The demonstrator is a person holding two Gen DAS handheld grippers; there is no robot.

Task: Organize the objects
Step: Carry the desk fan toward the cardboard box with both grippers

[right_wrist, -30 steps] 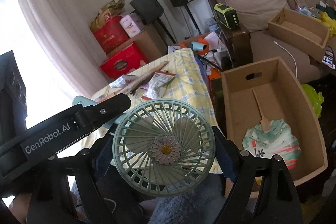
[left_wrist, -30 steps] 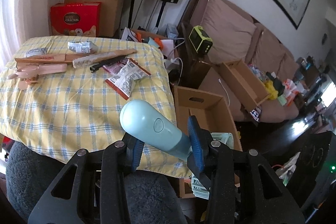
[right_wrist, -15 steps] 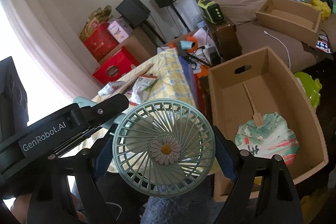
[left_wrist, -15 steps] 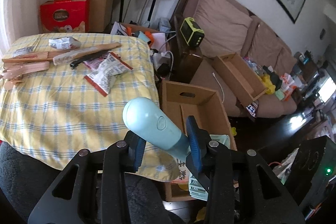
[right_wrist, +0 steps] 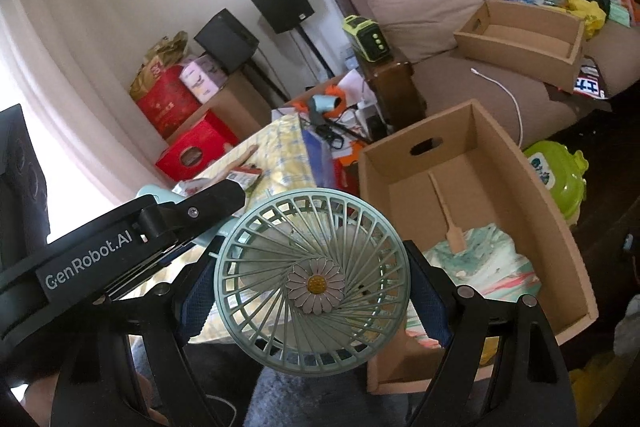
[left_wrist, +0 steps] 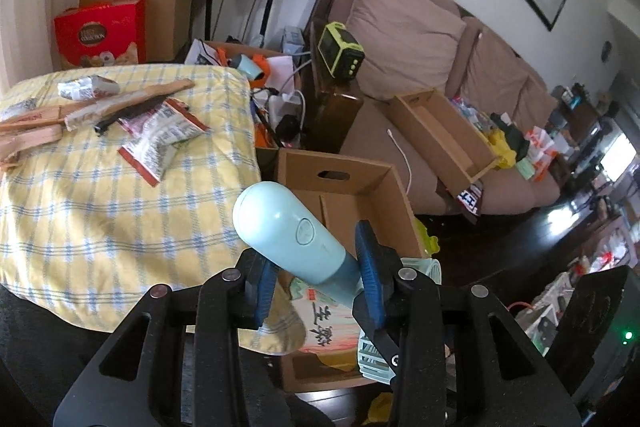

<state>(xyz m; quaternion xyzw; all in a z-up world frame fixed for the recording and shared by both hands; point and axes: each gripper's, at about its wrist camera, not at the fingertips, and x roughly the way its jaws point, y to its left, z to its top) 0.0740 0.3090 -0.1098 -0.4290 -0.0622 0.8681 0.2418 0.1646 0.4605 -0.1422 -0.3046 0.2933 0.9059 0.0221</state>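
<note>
- Left wrist view: the left gripper (left_wrist: 316, 277) is clamping the pale blue handle (left_wrist: 288, 233) of a handheld fan between its two blue pads (left_wrist: 370, 257), jaws set narrow, the rounded end of the handle pointing up and away from the camera.
- The fan's round head is showing only as a strip of green grille (left_wrist: 372, 359) below the right-hand finger.
- The handle is hanging over the gap between a table with a yellow checked cloth (left_wrist: 100, 211) and an open cardboard box (left_wrist: 372, 187) on the floor just beside it.
- A printed paper fan (left_wrist: 324, 323) is lying in the box, partly hidden by the gripper.
- Snack packets (left_wrist: 160, 143), wooden sticks (left_wrist: 36, 135) and a black tool (left_wrist: 128, 115) are lying on the far part of the cloth.
- A brown sofa (left_wrist: 404, 39) is standing behind the box, carrying a second, smaller cardboard box (left_wrist: 440, 131).
- Right wrist view: the right gripper (right_wrist: 314, 297) is gripping the fan's round green grille (right_wrist: 280, 287) by its rim, jaws standing wide, one blue pad pressing on each side; a daisy badge (right_wrist: 316, 283) is sitting at the grille's centre.
- The left gripper (right_wrist: 132, 243) is crossing in from the left, reaching behind the grille.
- The fan head is being held in front of the near left corner of the open cardboard box (right_wrist: 532, 195), where the paper fan (right_wrist: 488, 263) is resting on the bottom.
- A green toy (right_wrist: 560, 179) is sitting on the floor right of the box.
</note>
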